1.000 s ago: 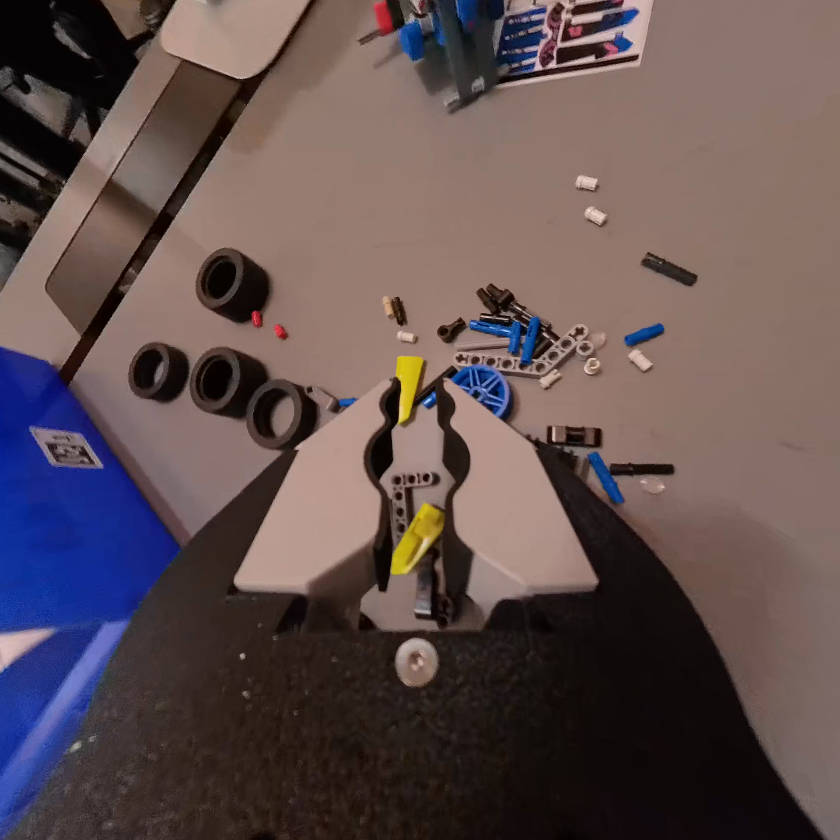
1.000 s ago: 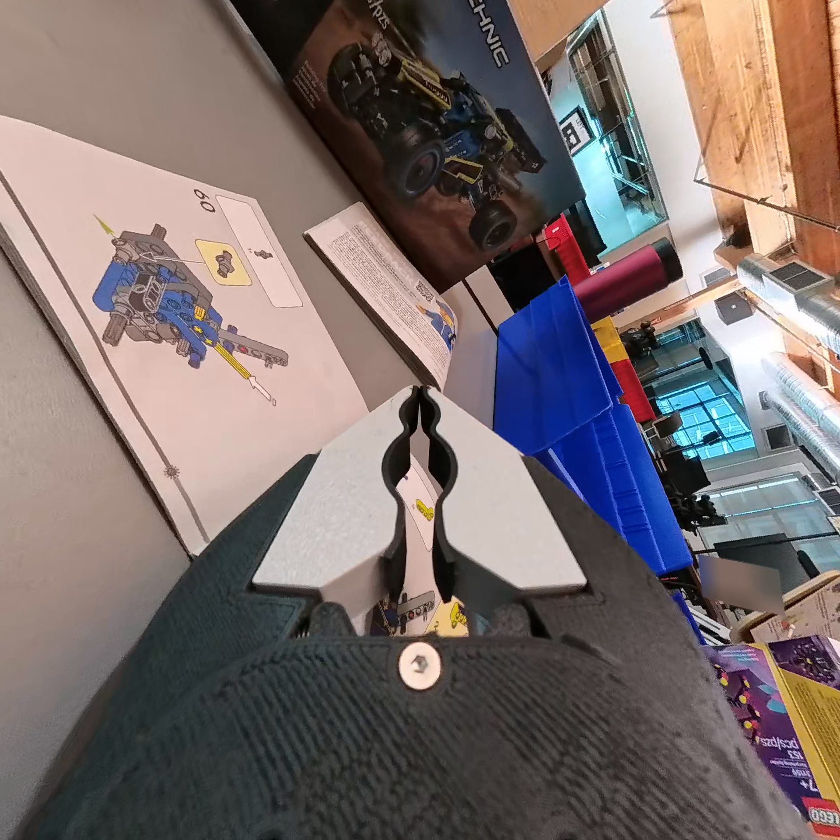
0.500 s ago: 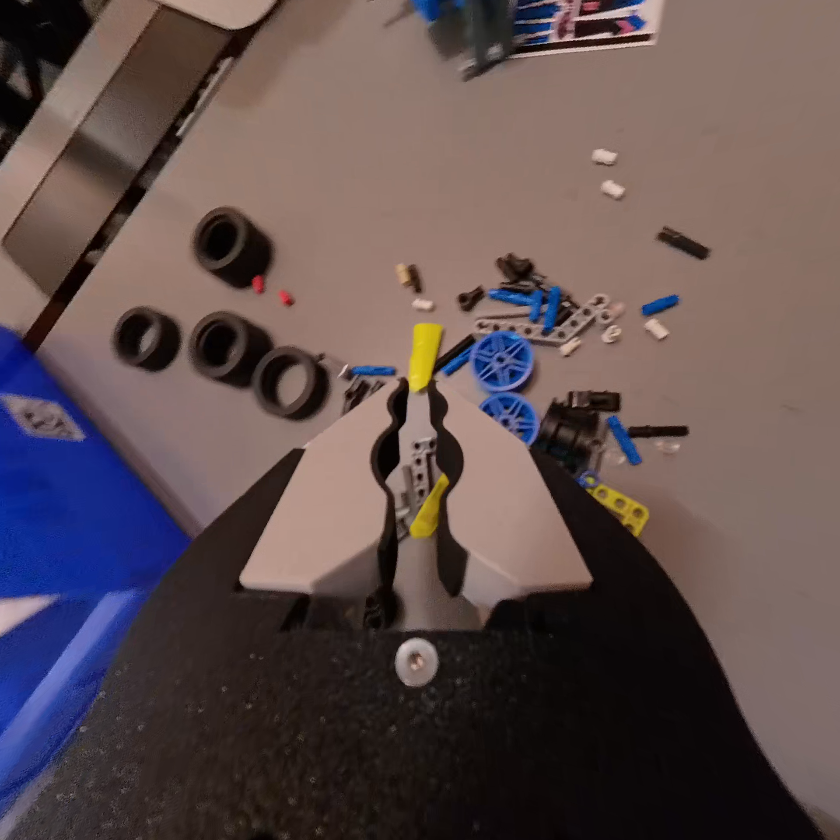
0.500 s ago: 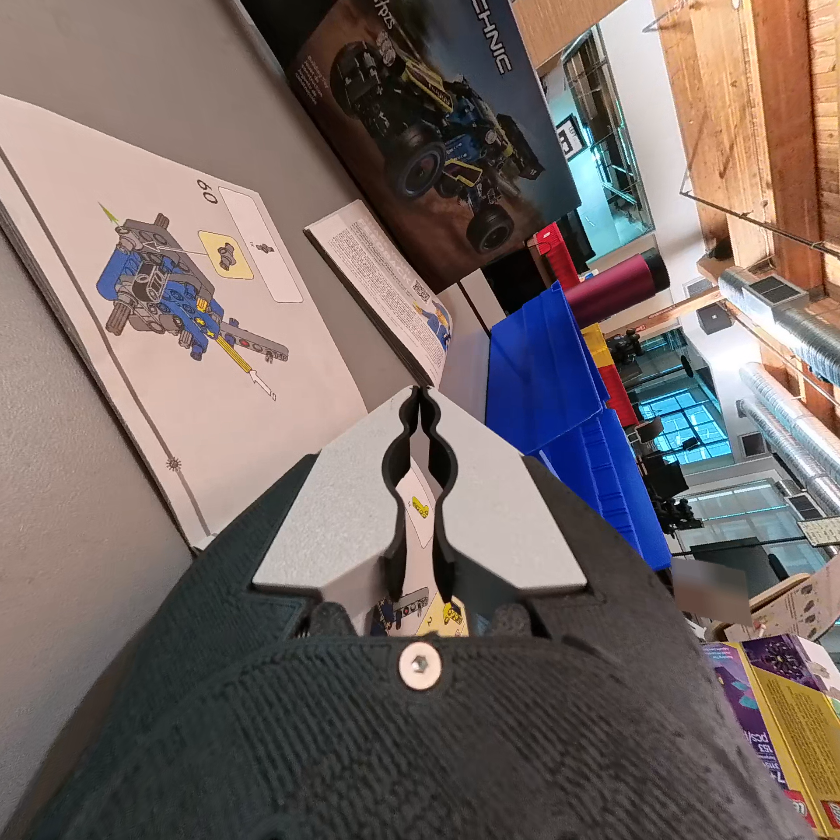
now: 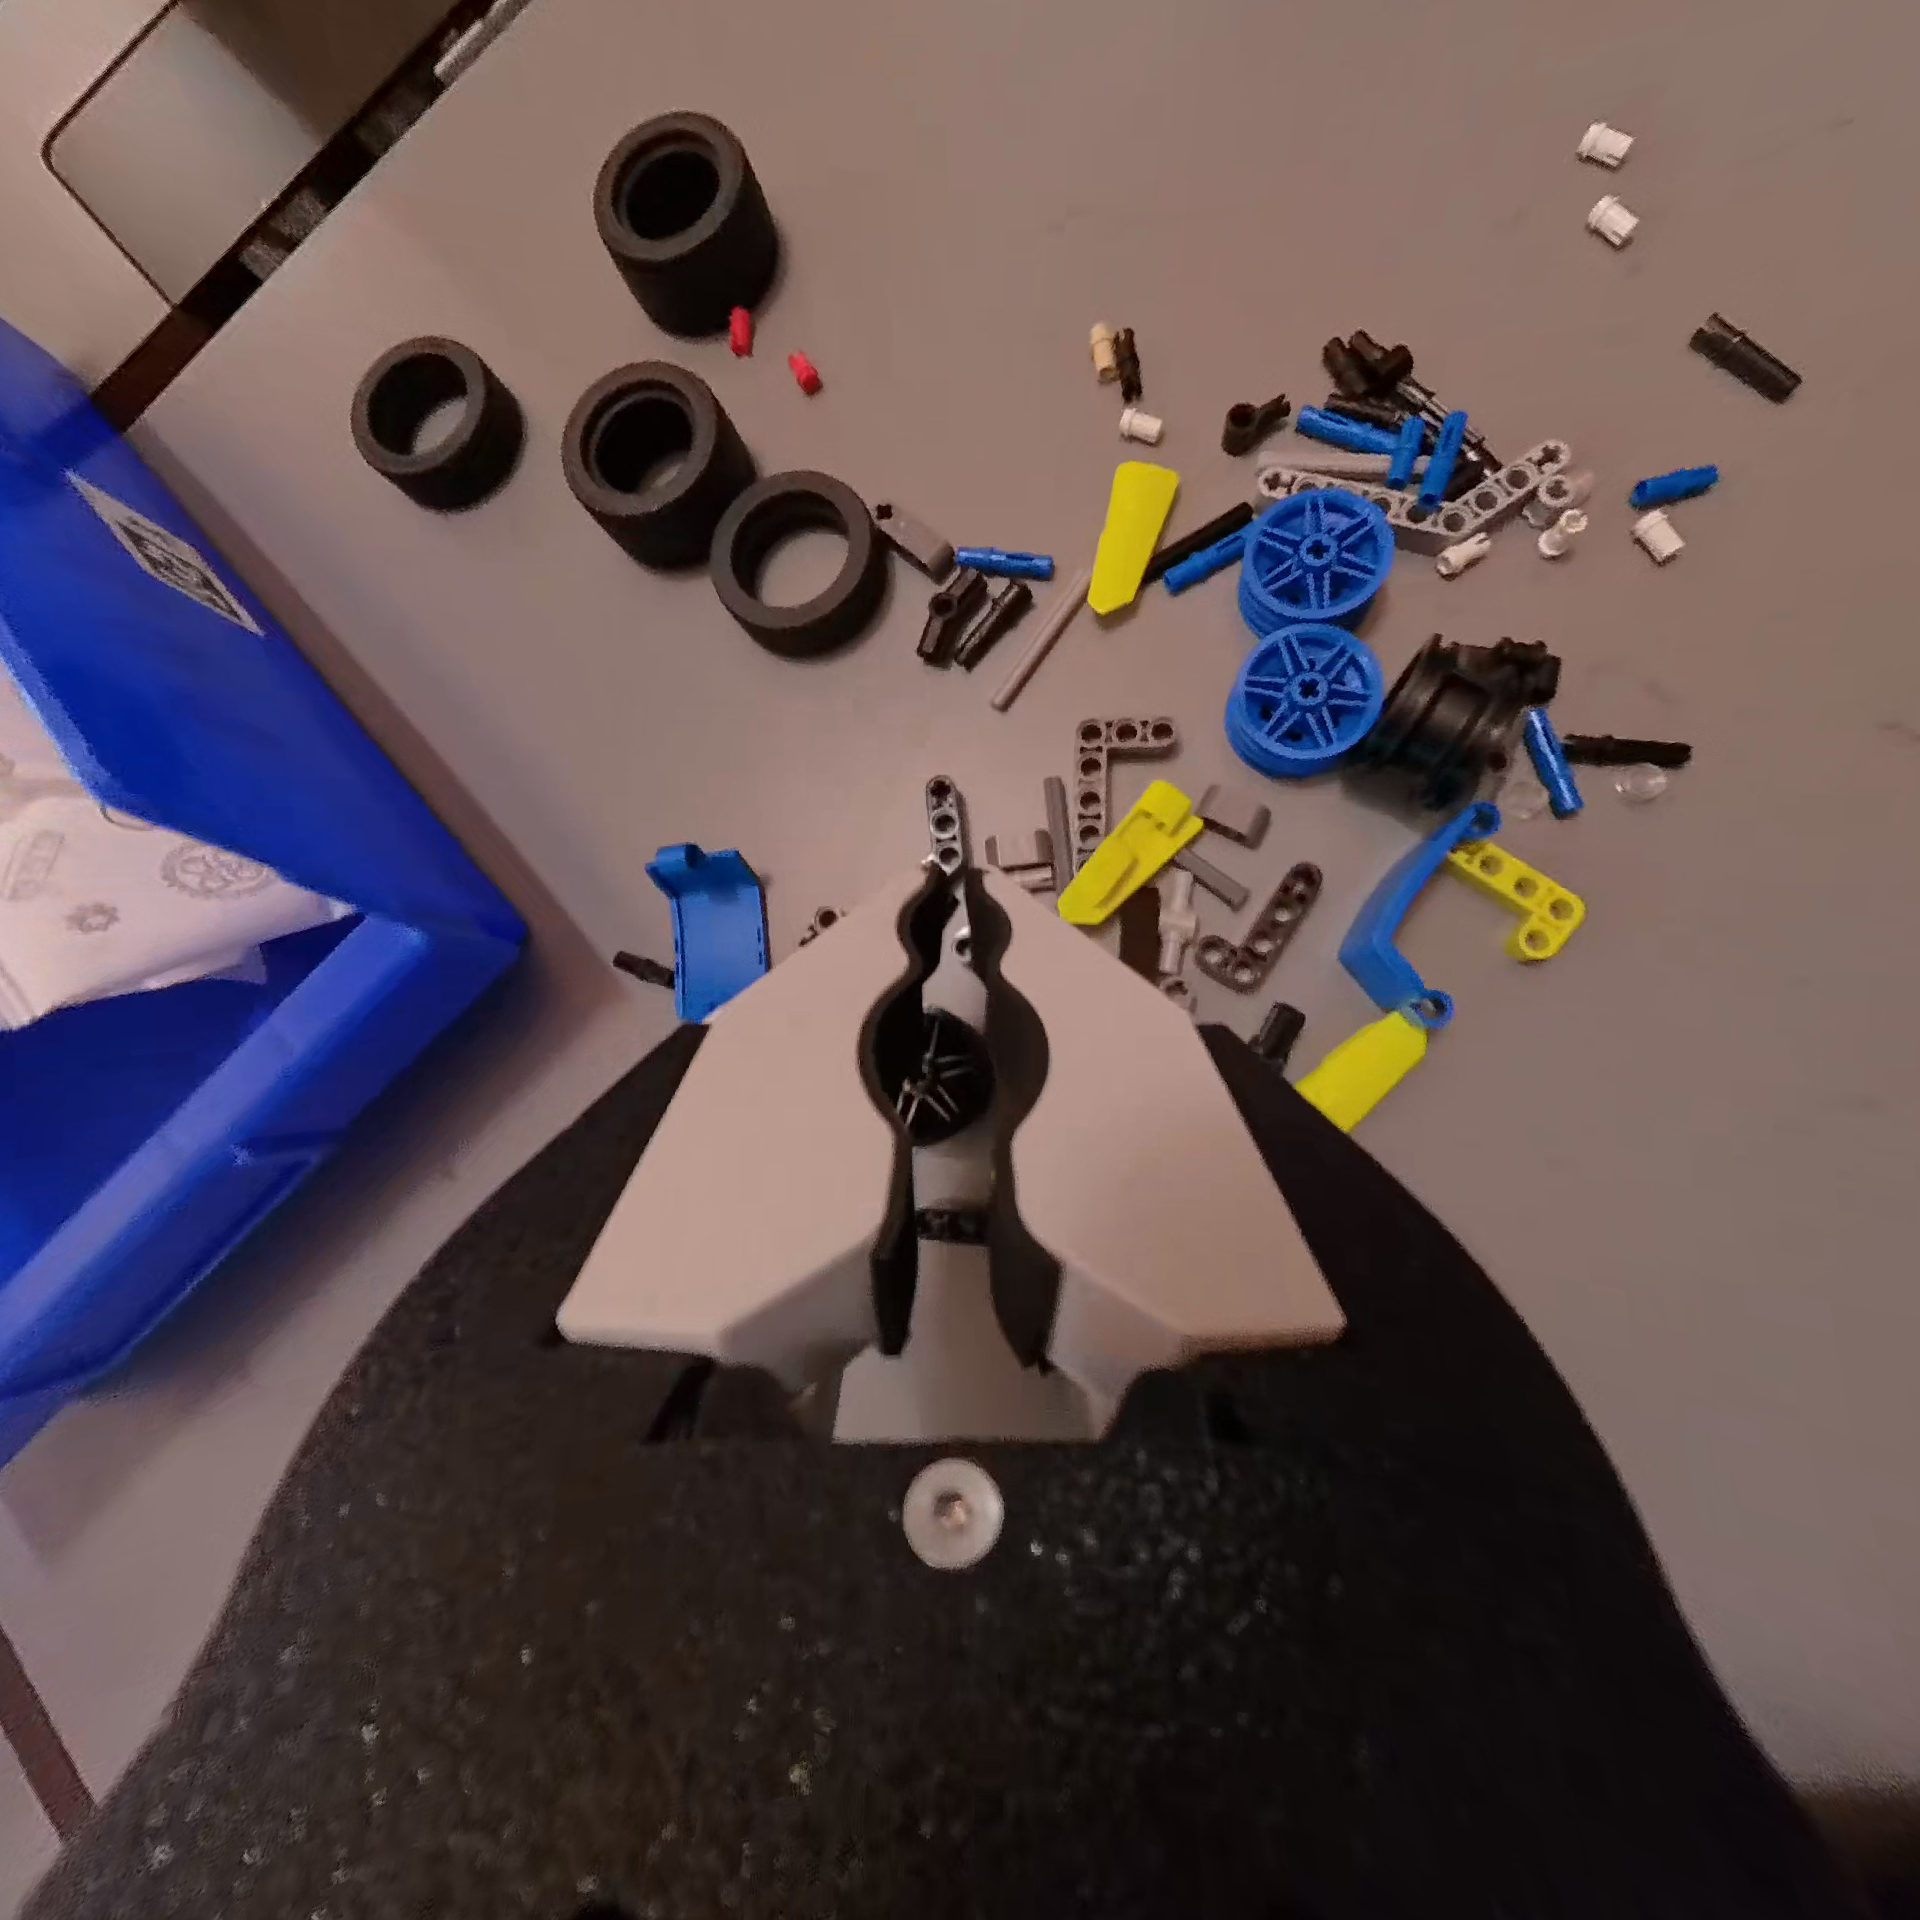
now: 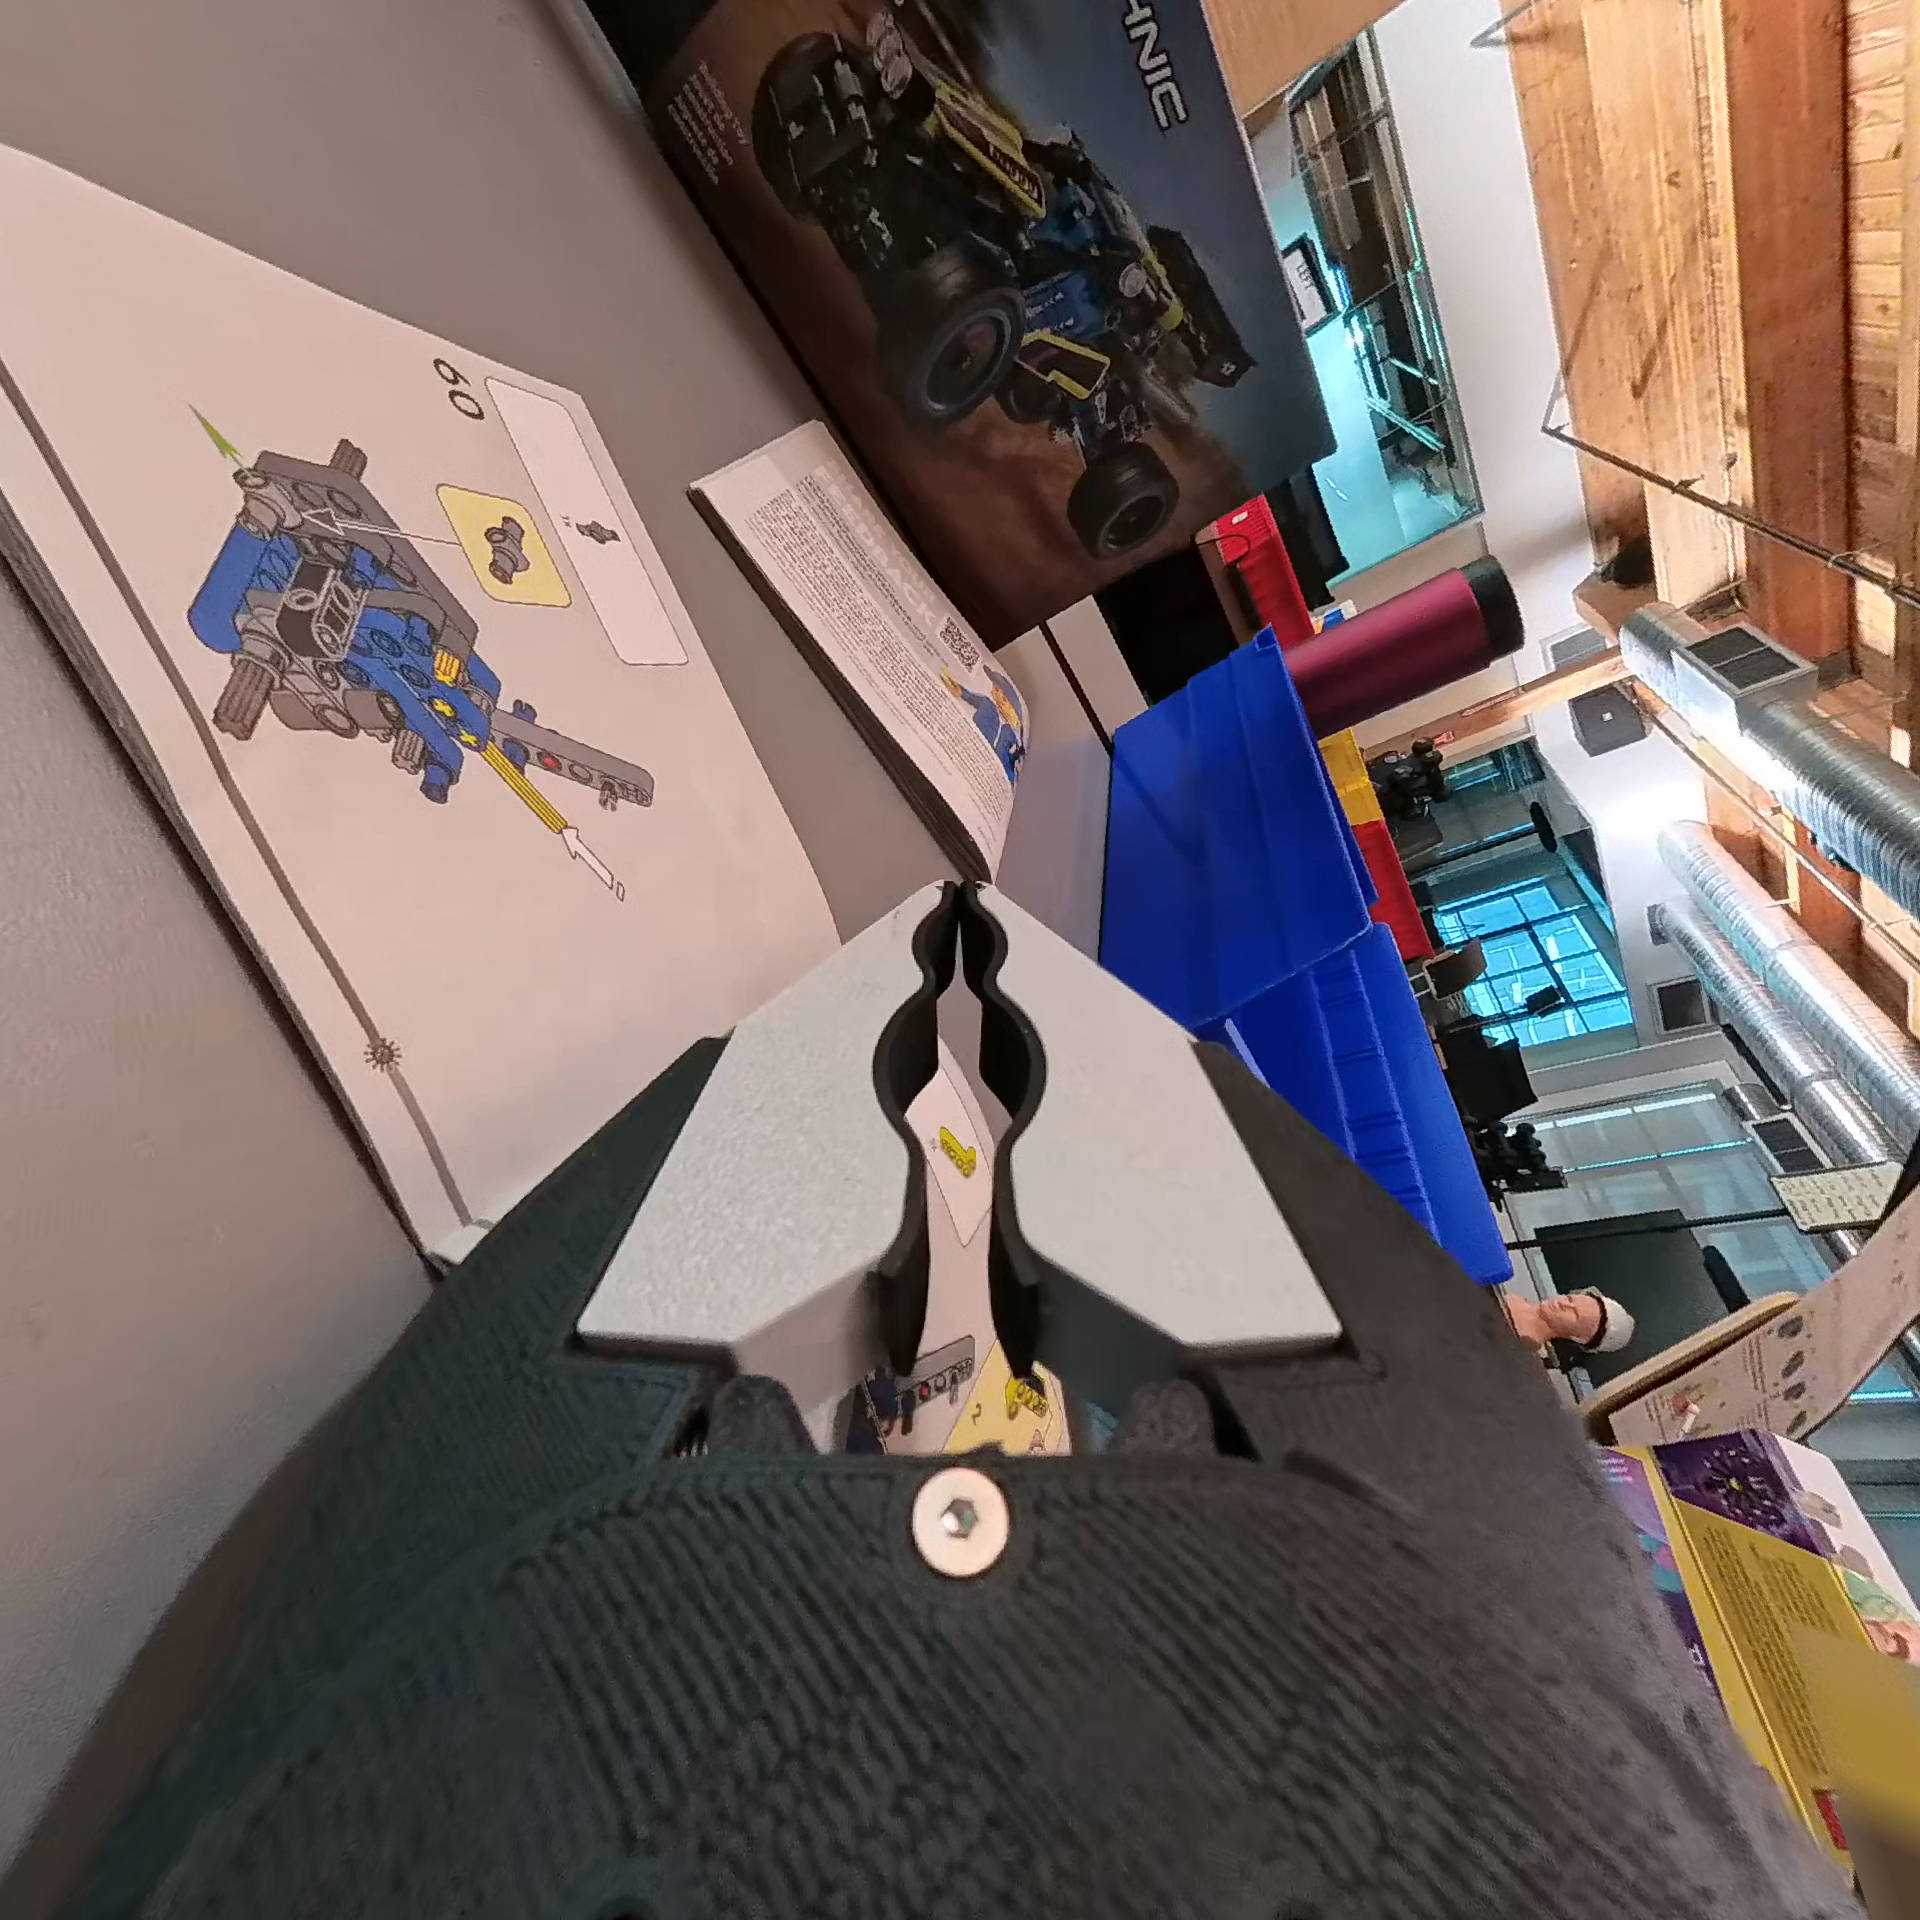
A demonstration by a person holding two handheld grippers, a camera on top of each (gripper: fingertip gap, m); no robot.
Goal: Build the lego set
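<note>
In the left wrist view, loose Lego parts lie on the grey table [image 5: 1558, 1195]: several black tyres [image 5: 798, 561], two blue wheel hubs [image 5: 1304, 698], yellow panels [image 5: 1130, 535], a blue panel [image 5: 717, 925], grey beams [image 5: 1101, 774] and blue and black pins. My left gripper [image 5: 951, 881] hovers over the near edge of the pile, jaws nearly closed with nothing clearly held; a black wheel [image 5: 935, 1081] shows through the gap. A short grey beam [image 5: 943, 821] lies just beyond the tips. My right gripper [image 6: 958, 896] is shut and empty above the open instruction booklet [image 6: 416, 675].
A blue bin [image 5: 208, 883] with paper bags stands left of the parts. In the right wrist view, the set's box [image 6: 987, 260] stands behind the booklet, with a second booklet [image 6: 883, 644], blue bins [image 6: 1247, 883] and a yellow box [image 6: 1766, 1621] nearby. Tip to tip, the grippers are about 55 cm apart.
My left gripper has pulled back towards me over the pile, bringing nearer parts and the blue panel into view. The right gripper has only shifted slightly and stays shut.
</note>
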